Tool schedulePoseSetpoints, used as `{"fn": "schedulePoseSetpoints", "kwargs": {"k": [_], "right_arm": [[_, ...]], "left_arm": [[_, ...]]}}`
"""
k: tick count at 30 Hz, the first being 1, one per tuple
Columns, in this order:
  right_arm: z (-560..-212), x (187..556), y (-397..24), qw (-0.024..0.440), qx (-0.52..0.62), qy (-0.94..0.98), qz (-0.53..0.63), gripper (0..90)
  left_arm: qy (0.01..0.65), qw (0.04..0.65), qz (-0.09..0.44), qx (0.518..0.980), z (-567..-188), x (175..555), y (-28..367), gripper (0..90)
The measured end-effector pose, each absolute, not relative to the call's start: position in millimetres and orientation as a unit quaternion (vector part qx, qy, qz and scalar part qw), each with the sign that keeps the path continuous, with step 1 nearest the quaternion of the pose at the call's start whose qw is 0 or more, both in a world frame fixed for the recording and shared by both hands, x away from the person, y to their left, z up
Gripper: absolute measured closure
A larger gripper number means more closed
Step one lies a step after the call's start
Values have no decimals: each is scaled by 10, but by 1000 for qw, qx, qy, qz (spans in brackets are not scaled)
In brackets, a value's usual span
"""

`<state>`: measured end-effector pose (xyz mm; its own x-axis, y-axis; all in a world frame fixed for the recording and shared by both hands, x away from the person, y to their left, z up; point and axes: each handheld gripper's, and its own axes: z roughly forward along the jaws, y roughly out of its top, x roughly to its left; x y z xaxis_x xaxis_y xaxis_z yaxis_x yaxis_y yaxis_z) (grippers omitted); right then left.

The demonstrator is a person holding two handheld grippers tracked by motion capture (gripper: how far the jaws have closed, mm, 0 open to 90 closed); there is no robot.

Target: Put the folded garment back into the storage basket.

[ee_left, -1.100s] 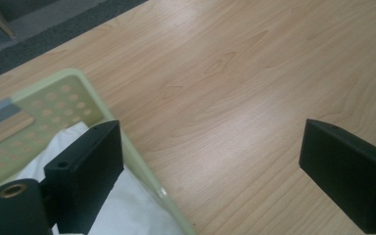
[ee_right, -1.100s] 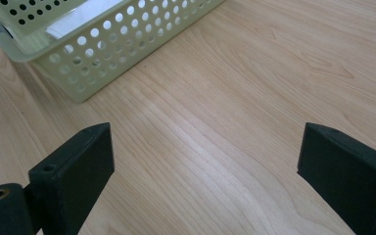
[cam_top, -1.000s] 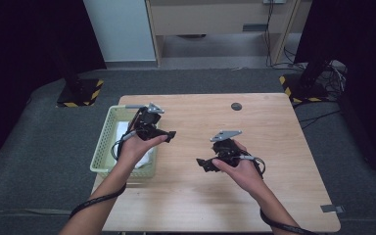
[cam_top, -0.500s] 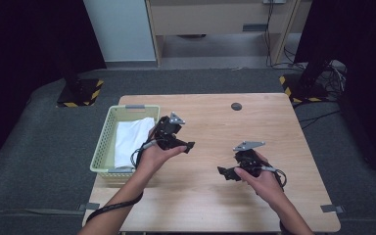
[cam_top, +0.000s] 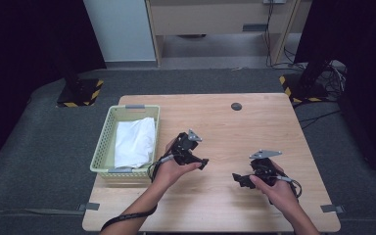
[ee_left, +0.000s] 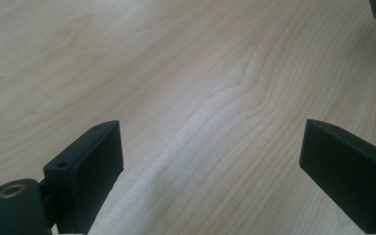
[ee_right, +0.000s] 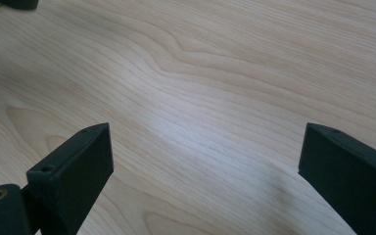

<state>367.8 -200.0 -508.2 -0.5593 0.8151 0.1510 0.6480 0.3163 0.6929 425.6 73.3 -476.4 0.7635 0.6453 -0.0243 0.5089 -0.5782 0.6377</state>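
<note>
A person's left hand holds my left gripper (cam_top: 199,157) low over the middle of the wooden table (cam_top: 254,122), just right of the basket. It is open, and in the left gripper view (ee_left: 210,142) only bare wood lies between the wide-apart jaws. My right gripper (cam_top: 239,180) sits in the right hand near the table's front right, jaws pointing left toward the other gripper. It is open too, with bare wood grain between its jaws in the right gripper view (ee_right: 206,142).
A pale green mesh basket (cam_top: 105,142) stands at the table's left edge with a folded white cloth (cam_top: 134,139) inside. A small dark disc (cam_top: 236,106) lies near the far edge. Dark floor surrounds the table.
My left gripper has moved right, away from the basket to the table's middle. The right gripper has shifted right and toward the near edge. Both stayed open.
</note>
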Motion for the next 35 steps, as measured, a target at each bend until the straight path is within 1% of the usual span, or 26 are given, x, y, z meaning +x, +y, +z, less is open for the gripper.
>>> {"fn": "schedulePoseSetpoints", "kwargs": {"k": [6,13,21,30,33,35], "right_arm": [[-5116,3704,-2239,124,485,789,356,64],[-5196,3717,-2412,126,509,780,340,63],[-5311,3737,-2420,121,515,785,323,55],[-5376,3683,-2379,151,480,804,319,14],[-5399,3664,-2350,167,458,818,304,6],[-5401,3667,-2349,168,457,819,305,6]], "left_arm": [[318,316,83,890,-5032,4161,606,84],[323,319,76,888,-5104,4134,574,83],[328,317,70,887,-5170,4118,571,83],[335,313,60,887,-5252,4112,595,82],[334,313,62,887,-5263,4105,588,74],[330,313,66,888,-5269,4097,580,74]]}}
